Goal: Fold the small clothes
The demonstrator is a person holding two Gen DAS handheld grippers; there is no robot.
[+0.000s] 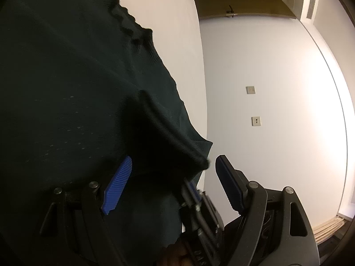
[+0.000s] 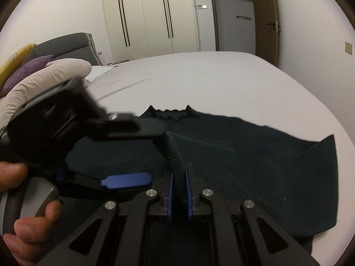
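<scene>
Blue pads of the right gripper (image 2: 179, 185) are pressing together on a rolled strip of the dark green top (image 2: 255, 161), right at the bottom of the right wrist view. The strip is standing up between the 2 pads and bending back toward the rest of the cloth. Just left of it, the left gripper (image 2: 129, 155) is lying on its side with its jaws spread wide, 1 black finger above and 1 blue pad (image 2: 125, 181) below. Nothing is being pinched between them. A hand (image 2: 20, 201) is holding its grip at the left edge, and a pale glove (image 2: 48, 77) is showing behind it.

In the left wrist view, the left gripper (image 1: 174, 177) is sitting open too, with a thick fold of the dark green top (image 1: 66, 77) lying between its pads but not being squeezed. The right gripper (image 1: 195, 199) is poking in there, close to that fold.

The top is lying spread out flat on the bed (image 2: 221, 77), with its wavy neck edge pointing away. Farther back, a purple pillow (image 2: 33, 68) and a yellow one (image 2: 15, 59) are resting by the grey headboard (image 2: 66, 44). White closet doors (image 2: 150, 15) are standing at the far wall.
</scene>
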